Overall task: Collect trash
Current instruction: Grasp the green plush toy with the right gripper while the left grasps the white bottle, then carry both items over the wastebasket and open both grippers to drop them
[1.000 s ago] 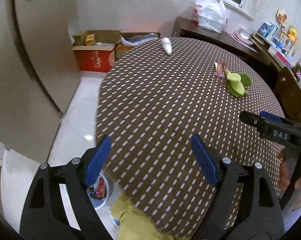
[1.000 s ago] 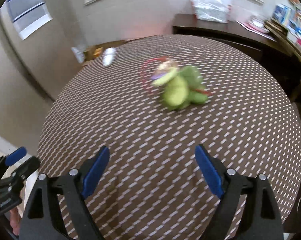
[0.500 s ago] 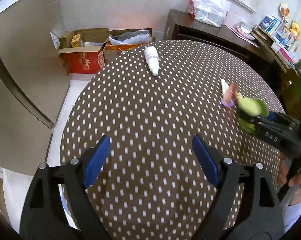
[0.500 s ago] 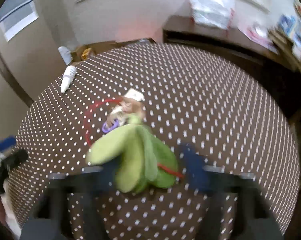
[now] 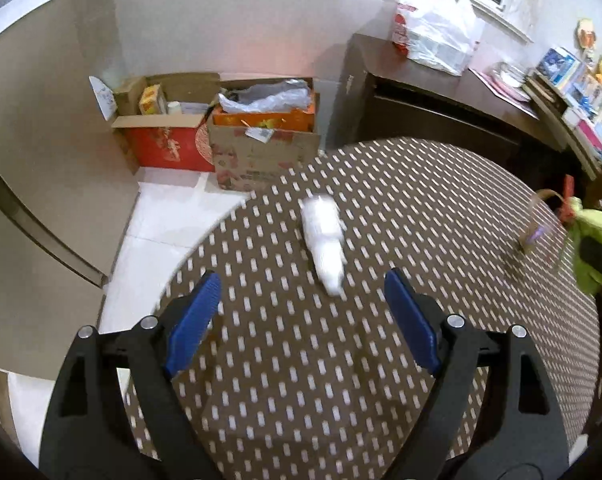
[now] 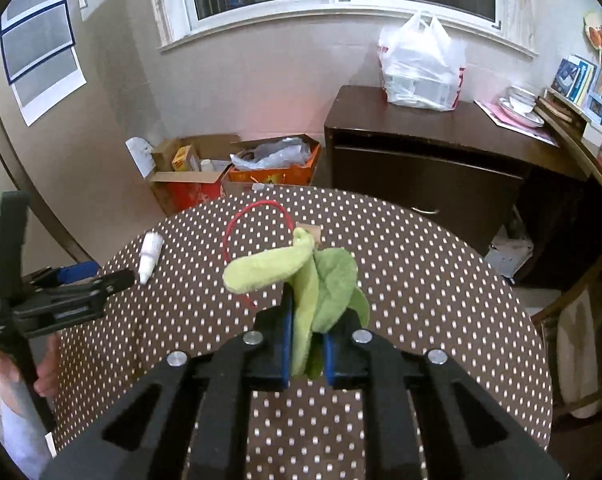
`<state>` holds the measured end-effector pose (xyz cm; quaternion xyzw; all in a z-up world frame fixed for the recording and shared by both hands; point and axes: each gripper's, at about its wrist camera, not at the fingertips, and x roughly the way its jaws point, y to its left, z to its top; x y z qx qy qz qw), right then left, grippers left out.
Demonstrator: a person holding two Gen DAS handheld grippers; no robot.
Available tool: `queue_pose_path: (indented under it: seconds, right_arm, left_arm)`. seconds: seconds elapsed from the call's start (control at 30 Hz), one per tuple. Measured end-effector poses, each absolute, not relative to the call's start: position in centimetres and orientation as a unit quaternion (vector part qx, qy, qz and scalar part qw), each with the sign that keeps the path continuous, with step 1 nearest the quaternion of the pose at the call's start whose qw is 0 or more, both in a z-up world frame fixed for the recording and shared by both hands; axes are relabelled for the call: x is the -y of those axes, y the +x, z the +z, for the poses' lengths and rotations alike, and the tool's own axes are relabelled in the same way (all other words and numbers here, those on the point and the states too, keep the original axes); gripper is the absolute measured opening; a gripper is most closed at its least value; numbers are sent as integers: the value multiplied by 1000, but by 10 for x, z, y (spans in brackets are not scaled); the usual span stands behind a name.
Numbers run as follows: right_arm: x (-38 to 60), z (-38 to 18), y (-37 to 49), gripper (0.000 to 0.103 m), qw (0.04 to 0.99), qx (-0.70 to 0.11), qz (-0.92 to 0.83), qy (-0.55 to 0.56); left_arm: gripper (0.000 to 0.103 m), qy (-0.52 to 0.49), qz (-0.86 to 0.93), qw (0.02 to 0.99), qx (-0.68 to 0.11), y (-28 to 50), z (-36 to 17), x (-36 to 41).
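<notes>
While my right gripper (image 6: pixel 306 354) has its fingers (image 6: pixel 285 344) clamped on the green plush toy (image 6: pixel 321 288), the toy stands up from between the blue pads, above the dotted brown desk (image 6: pixel 421 280). A red cord loop (image 6: pixel 257 210) and a small tan tag (image 6: pixel 310 231) extend from the toy's far end.

My left gripper (image 5: pixel 303 322) has its fingers (image 5: pixel 195 318) spread wide with nothing between them. It points down at the desk (image 5: pixel 381 200). The white bottle (image 5: pixel 325 242) lies on its side on the desk, just beyond the left fingertips and between their lines, cap end toward me. It is blurred in the left wrist view.

In the right wrist view the bottle (image 6: pixel 151 254) lies near the desk's left edge, just past the tip of the left gripper (image 6: pixel 117 278).

Beyond the desk, open cardboard boxes (image 5: pixel 261 148) stand on the floor against the wall. A white plastic bag (image 6: pixel 419 68) sits on a dark cabinet (image 6: pixel 421 168).
</notes>
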<state>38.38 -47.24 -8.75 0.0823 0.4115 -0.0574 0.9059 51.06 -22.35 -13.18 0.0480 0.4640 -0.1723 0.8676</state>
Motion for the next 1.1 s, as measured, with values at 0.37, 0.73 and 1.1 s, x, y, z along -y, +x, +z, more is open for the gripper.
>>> queue_pose_path:
  seconds: [0.37, 0.73, 1.1]
  right_arm:
    - [474, -103, 400, 12, 897, -431, -55, 82]
    - [438, -105, 368, 12, 893, -436, -44, 105]
    - [339, -96, 323, 12, 895, -436, 26, 84]
  left_arm:
    - [25, 85, -177, 870, -452, 530, -141, 245]
    - [25, 111, -166, 882, -427, 473, -119, 211]
    - [25, 74, -122, 891, -431, 407, -102, 122]
